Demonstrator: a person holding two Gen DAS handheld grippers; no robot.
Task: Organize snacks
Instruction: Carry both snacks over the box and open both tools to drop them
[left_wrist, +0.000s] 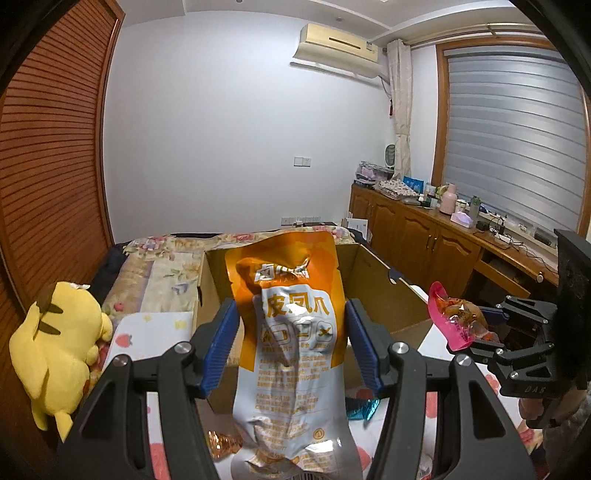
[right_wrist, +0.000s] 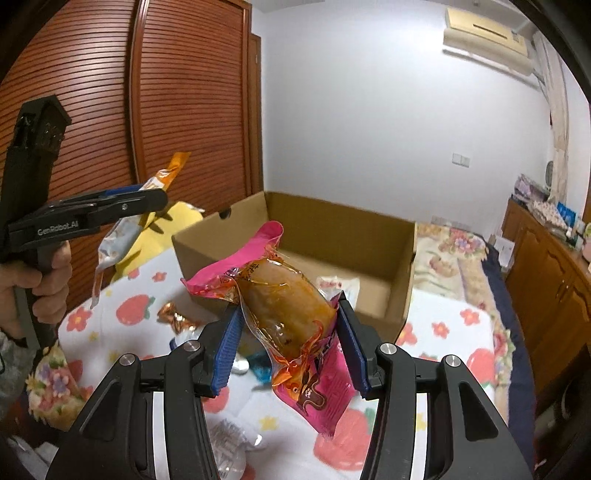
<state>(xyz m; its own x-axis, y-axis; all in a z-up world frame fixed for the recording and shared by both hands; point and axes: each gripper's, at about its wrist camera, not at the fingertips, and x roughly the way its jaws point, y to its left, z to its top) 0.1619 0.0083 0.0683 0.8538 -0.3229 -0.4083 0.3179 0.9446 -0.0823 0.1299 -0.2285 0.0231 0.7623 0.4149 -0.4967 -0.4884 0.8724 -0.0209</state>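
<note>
While the left hand-held gripper (left_wrist: 291, 347) clamps an orange-and-white snack pouch (left_wrist: 295, 354) upright, the right hand-held gripper (right_wrist: 290, 350) pinches a pink-edged snack packet (right_wrist: 284, 314). Both hang above the strawberry-print blanket (right_wrist: 443, 332), just before the open cardboard box (right_wrist: 332, 240) on the bed.

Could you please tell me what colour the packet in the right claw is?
The packet is bright pink with a clear orange window; the right wrist view shows it best.
</note>
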